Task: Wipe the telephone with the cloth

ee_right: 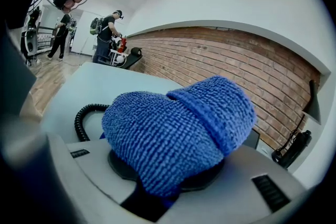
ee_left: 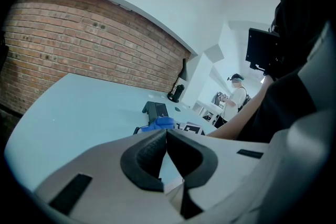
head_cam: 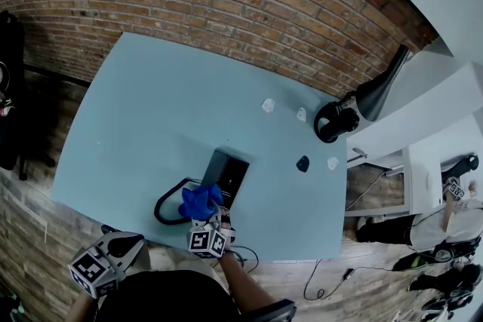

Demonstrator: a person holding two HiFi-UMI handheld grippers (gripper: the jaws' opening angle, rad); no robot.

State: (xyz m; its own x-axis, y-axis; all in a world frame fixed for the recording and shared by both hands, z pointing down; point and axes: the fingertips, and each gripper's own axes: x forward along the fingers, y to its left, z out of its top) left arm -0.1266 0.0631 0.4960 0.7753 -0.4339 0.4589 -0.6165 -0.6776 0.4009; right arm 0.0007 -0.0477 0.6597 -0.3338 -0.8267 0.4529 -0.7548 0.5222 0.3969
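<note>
1. Near the 6 o'clock edge of the pale blue-grey table [head_cam: 151, 109]: a black rectangular desk telephone [head_cam: 228, 173], with its black coiled cord [head_cam: 161, 209] looping out toward 8 o'clock.
2. Clamped in the right hand-held gripper [head_cam: 205, 213]: a bunched blue terry cloth [head_cam: 199, 200], bulging well past the jaws. Sits at the telephone's 7 o'clock end, touching it or just above it; cannot tell which.
3. At 7 o'clock in the head view, off the table edge: the left hand-held gripper [head_cam: 121, 246], jaws pressed together on nothing and well apart from the telephone.
4. Judged as early in the wipe, with most of the telephone's top lying ahead toward 1 o'clock.
5. Likely to shove the telephone across the smooth table rather than clean it if pressed toward 1 o'clock — nothing braces it.
6. Could catch the cord loop at 8 o'clock on a sideways stroke and drag the telephone round.
7. Could scrape the casing with bare jaw tips if the cloth bunches back or works loose under pressure.
</note>
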